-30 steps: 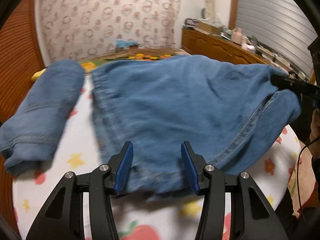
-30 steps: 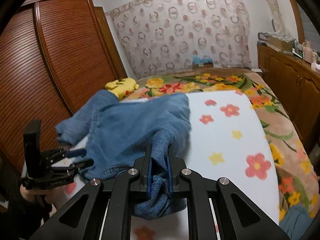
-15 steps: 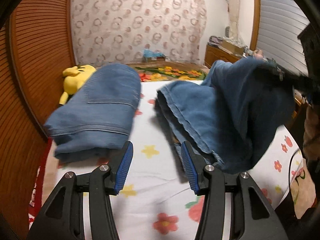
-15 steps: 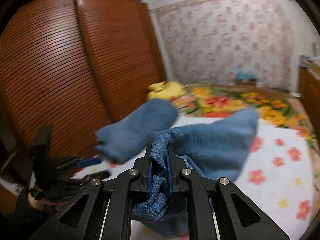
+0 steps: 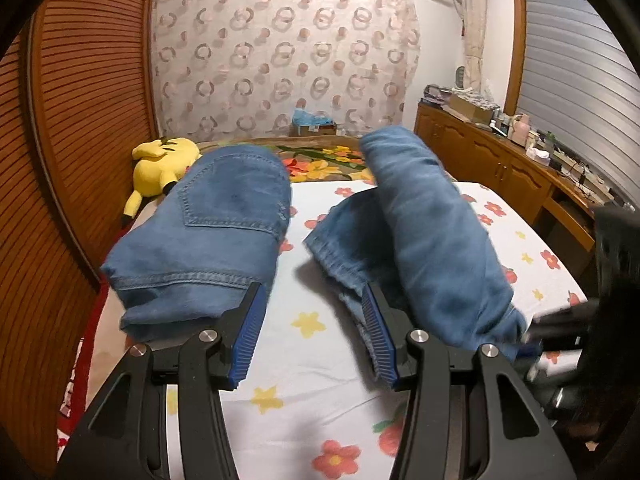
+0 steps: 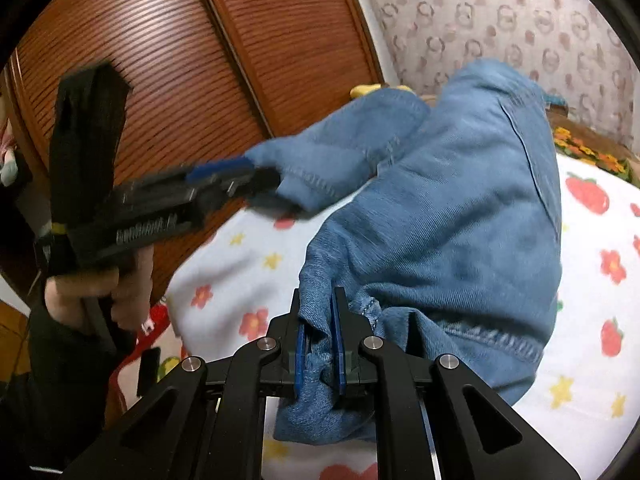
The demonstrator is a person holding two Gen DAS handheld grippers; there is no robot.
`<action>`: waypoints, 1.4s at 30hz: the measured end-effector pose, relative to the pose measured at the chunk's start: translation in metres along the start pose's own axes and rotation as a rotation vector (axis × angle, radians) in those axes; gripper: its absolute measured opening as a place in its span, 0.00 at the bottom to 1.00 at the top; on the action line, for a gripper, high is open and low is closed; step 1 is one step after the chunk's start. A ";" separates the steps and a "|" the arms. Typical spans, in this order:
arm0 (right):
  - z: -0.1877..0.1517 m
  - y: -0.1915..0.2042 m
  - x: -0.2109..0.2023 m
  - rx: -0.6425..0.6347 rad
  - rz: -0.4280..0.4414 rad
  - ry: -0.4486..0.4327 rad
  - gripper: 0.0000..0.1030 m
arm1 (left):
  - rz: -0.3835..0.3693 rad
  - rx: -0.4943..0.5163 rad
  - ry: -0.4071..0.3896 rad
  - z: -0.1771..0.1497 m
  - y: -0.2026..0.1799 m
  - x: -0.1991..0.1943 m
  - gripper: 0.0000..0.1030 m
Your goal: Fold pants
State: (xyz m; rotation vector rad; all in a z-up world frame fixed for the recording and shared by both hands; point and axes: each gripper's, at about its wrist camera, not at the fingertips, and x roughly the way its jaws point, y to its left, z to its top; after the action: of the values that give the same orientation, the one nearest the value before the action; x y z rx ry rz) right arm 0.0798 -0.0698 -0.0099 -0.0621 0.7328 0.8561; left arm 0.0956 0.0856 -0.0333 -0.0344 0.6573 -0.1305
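Observation:
Blue denim pants (image 5: 424,236) lie in a loose heap on the white flowered sheet (image 5: 320,344), right of centre in the left wrist view. They also show in the right wrist view (image 6: 460,216). My right gripper (image 6: 319,344) is shut on a bunched edge of these pants, low over the sheet. My left gripper (image 5: 312,332) is open and empty, between the heap and a folded pair of jeans (image 5: 212,240) on the left. The left gripper also shows blurred in the right wrist view (image 6: 224,178), near the folded jeans.
A yellow plush toy (image 5: 160,164) lies behind the folded jeans. A slatted wooden wardrobe (image 5: 60,140) runs along the left of the bed. A wooden dresser (image 5: 512,168) with clutter stands on the right. A floral blanket (image 5: 320,164) covers the bed's far end.
My right gripper has swung the pants over and down into a heap on the sheet. My left gripper has let go and drawn back toward the bed's near edge, beside the folded jeans.

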 end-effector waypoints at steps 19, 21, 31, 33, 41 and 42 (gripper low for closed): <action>-0.015 0.034 -0.078 -0.061 -0.150 -0.089 0.36 | -0.026 0.046 -0.004 0.016 -0.023 0.008 0.49; -0.016 0.029 -0.084 -0.057 -0.197 -0.101 0.36 | -0.030 0.052 -0.003 0.019 -0.026 0.010 0.50; -0.010 0.016 -0.083 -0.063 -0.289 -0.132 0.40 | -0.084 0.083 0.004 0.053 -0.049 0.040 0.50; -0.010 0.012 -0.082 -0.060 -0.305 -0.137 0.42 | -0.112 0.084 0.011 0.064 -0.052 0.050 0.50; -0.015 0.003 -0.078 -0.013 -0.315 -0.145 0.43 | -0.114 0.109 0.100 0.085 -0.070 0.108 0.69; -0.015 0.002 -0.079 -0.008 -0.316 -0.145 0.43 | -0.116 0.108 0.115 0.084 -0.071 0.113 0.69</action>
State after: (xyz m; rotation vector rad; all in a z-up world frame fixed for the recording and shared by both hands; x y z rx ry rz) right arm 0.0357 -0.1257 0.0271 -0.1185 0.5650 0.5555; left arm 0.2281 -0.0005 -0.0300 0.0397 0.7626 -0.2813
